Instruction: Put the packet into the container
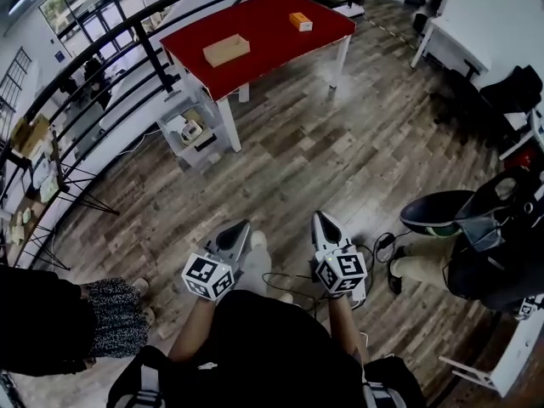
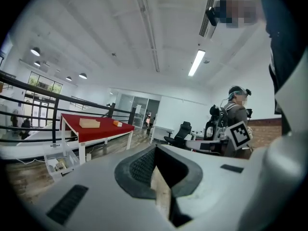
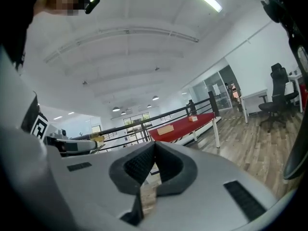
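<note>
My left hand-held gripper and right hand-held gripper were closed, empty. The orange packet looked light, fairly stiff; I judged its long sides best to pinch.

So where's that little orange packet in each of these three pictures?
Head view: the orange packet is near the top edge, right of centre, on the red table.
Left gripper view: packet small, left of centre, right of the tan box.
Right gripper view: packet small, right of centre, up-right of the box.
Shared landmark: the red table.
</note>
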The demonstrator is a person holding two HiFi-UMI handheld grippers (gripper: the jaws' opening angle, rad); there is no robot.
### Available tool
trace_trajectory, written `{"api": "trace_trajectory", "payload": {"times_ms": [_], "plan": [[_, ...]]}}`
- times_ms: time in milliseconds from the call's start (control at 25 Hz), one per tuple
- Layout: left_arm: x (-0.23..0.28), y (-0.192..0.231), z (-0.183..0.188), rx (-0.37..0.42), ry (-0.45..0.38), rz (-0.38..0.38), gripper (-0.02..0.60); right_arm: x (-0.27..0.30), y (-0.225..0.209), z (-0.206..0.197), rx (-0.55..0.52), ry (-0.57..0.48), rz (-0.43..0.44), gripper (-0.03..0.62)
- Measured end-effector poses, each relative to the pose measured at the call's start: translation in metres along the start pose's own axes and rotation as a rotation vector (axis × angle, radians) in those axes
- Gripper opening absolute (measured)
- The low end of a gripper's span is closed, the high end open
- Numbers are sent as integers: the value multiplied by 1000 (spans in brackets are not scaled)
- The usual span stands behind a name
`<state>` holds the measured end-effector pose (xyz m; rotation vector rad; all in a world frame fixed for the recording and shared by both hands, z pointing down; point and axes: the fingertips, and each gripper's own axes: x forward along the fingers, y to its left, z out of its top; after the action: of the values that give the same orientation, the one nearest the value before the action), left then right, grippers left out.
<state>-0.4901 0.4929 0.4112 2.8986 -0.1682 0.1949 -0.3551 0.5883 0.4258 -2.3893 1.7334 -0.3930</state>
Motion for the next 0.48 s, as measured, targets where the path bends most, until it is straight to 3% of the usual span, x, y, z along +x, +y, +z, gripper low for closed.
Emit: {"api": "trace_trajectory", "payload": {"times_ms": [240,480], "plan": [[73,62,21,-17,11,-29,6,95,-30,15,-10,26,4,21],[143,132,68,-2,18,-71,6,197,-52,58,-17,6,-1,21]]}}
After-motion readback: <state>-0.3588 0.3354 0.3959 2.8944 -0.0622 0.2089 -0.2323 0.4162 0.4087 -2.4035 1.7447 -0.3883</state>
